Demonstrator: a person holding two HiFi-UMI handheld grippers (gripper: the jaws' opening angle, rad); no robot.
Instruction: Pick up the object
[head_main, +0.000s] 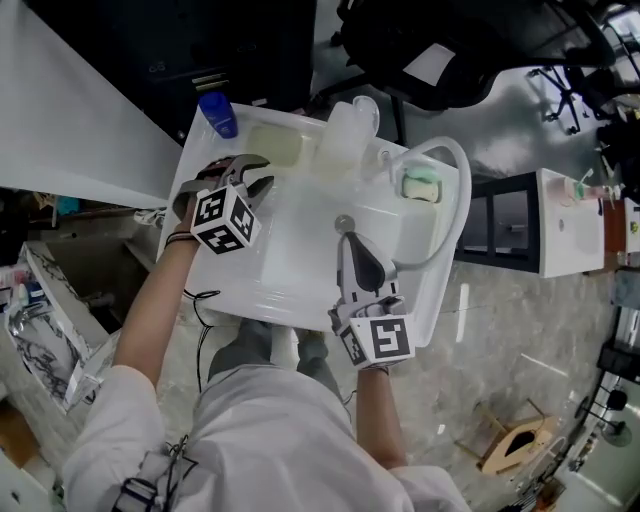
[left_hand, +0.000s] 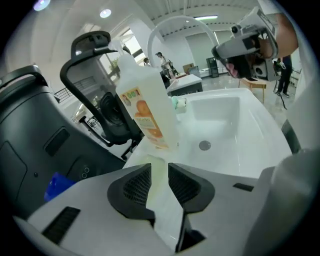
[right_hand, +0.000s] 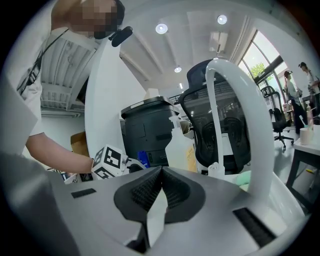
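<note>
At the back rim of the white sink (head_main: 300, 270), left of centre, the bottle (head_main: 345, 128) stands upright, translucent and pale. Its label (left_hand: 145, 117) shows an orange-and-green picture in the left gripper view; the print on it is too small to read. In front of the bottle the basin is bare down to the drain (left_hand: 204, 145), so the side facing the person is open. To the bottle's right the white faucet (head_main: 455, 190) arches over the rim, with a green sponge (head_main: 420, 185) lying beside its base, apart from the bottle. Beyond the sink's far left corner sits a blue object (head_main: 217, 113) (what it is I cannot tell).

The left tongs (head_main: 262, 172) hover over the sink's left rim, pointed toward the bottle and not touching it. Their jaws stand a narrow gap apart with nothing between them. The right tongs (head_main: 345, 240) hang over the basin just beside the drain, well apart from the bottle, with jaws pressed together and empty.

Behind the sink, close to its back edge, are a black office chair (head_main: 430, 50) and, in the right gripper view, a black bin (right_hand: 147, 130). The cubes on both tongs carry black-and-white square markers and no legible words.
</note>
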